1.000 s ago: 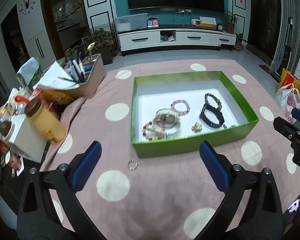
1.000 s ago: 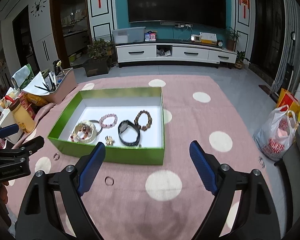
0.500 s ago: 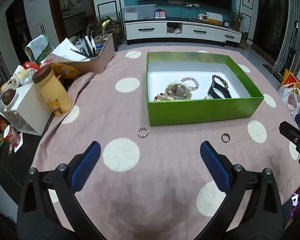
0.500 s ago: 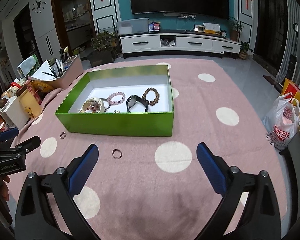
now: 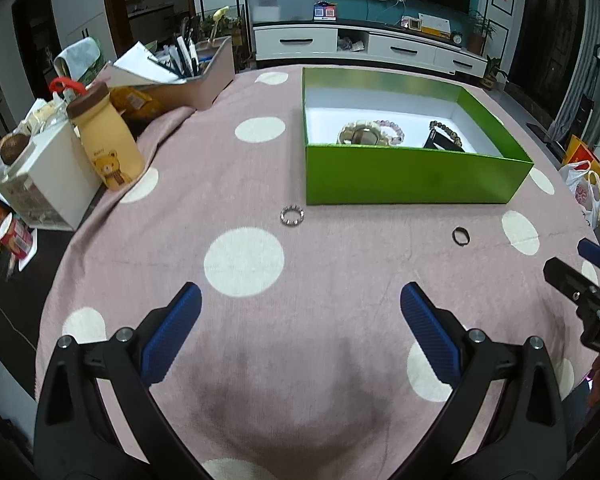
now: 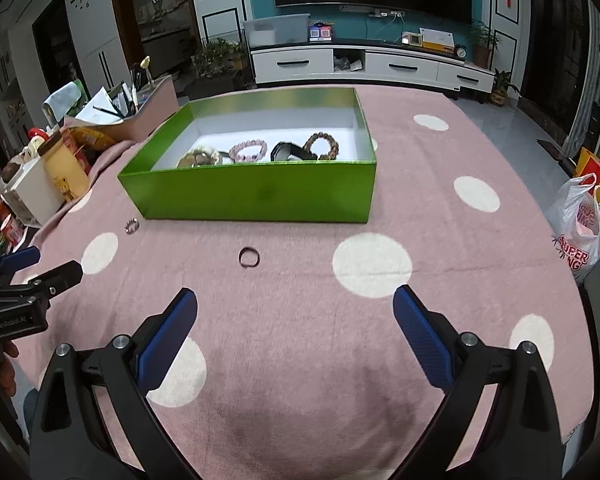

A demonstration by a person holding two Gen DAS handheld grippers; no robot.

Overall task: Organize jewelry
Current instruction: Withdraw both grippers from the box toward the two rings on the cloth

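A green box (image 5: 412,176) (image 6: 256,194) with a white inside holds several bracelets and a black watch (image 6: 290,151). Two rings lie on the pink dotted cloth in front of it: a beaded ring (image 5: 291,215) (image 6: 132,225) at the left and a dark ring (image 5: 461,236) (image 6: 249,257) at the right. My left gripper (image 5: 300,336) is open and empty, low over the cloth, short of the beaded ring. My right gripper (image 6: 294,332) is open and empty, short of the dark ring. Each gripper shows at the edge of the other's view.
At the table's left edge stand a yellow bear bottle (image 5: 108,140), a white box (image 5: 48,184) and a tray of pens and papers (image 5: 180,72). A white plastic bag (image 6: 580,232) sits off the table's right side.
Both grippers have pulled back from the box and dropped lower. The box now looks farther off and both rings lie in front of the fingers. The jaws stay open.
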